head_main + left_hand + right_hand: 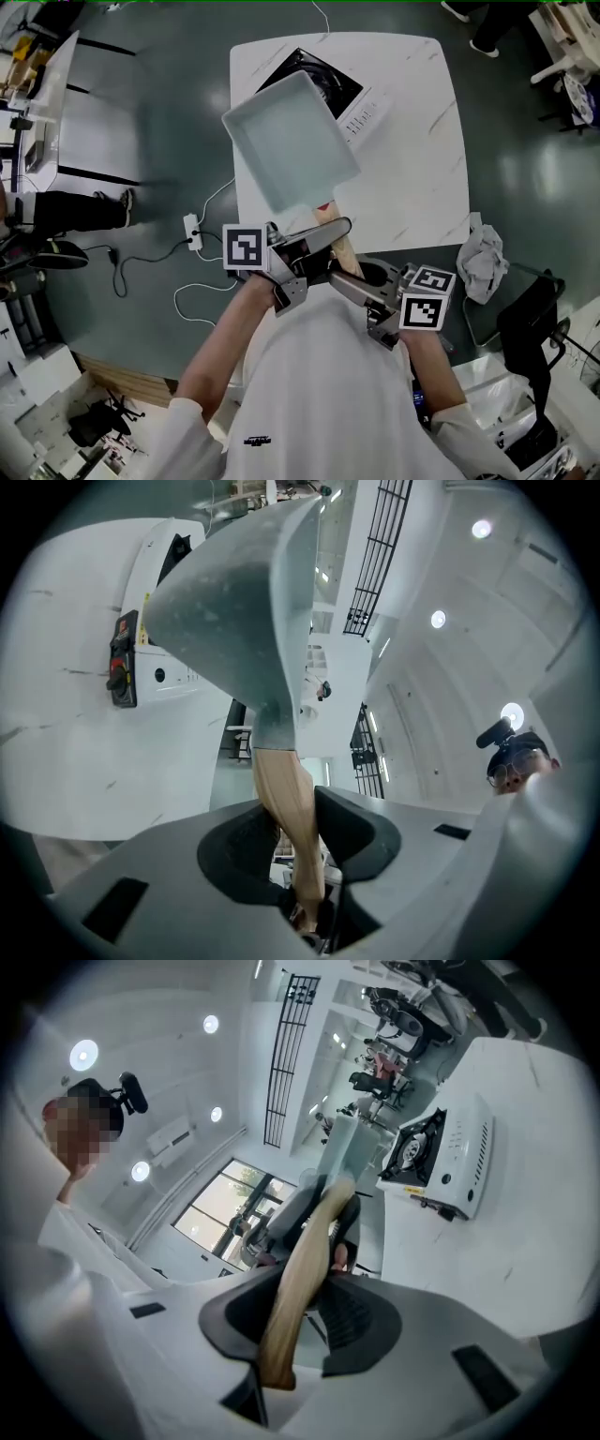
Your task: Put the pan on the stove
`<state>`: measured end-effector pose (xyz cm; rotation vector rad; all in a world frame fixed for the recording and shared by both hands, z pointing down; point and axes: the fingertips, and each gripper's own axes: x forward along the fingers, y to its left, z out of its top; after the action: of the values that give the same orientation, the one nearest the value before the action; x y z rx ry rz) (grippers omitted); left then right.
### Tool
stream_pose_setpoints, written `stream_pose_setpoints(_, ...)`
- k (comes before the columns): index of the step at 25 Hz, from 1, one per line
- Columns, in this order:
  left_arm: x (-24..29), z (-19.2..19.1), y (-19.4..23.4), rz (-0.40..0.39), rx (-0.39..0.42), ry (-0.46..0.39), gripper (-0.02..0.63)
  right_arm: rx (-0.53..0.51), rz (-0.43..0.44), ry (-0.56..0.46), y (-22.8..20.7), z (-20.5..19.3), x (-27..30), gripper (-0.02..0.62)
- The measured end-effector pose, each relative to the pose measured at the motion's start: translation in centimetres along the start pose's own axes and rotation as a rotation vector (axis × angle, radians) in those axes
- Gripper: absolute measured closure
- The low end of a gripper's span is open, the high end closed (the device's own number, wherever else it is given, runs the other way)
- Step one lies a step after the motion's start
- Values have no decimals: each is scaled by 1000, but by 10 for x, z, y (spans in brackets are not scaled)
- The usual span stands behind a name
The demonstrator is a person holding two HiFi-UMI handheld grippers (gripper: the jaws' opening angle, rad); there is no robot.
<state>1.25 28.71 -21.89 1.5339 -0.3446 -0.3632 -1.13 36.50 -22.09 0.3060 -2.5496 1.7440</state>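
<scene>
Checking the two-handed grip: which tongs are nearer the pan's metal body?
Left. The left tongs clamp the wooden handle just behind the pan's metal body; the right tongs hold the handle's tail end, farther back toward the person.

A lab or studio hall, not a home kitchen, is suggested: a polished dark floor (169, 122), a lone white marbled table (412, 141) with a portable stove (364, 114) near its far edge, a power strip (192, 232) on the floor, ceiling spotlights (481, 529).
</scene>
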Motion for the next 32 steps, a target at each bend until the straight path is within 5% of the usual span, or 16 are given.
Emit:
stream_pose_setpoints(22,49,89,9,3,-37,-104,492,57,34,40,-42,91,3,474)
stream_pose_setpoints(32,64,154,55,28,-98,-236,492,72,51,179,-99,136,21,468)
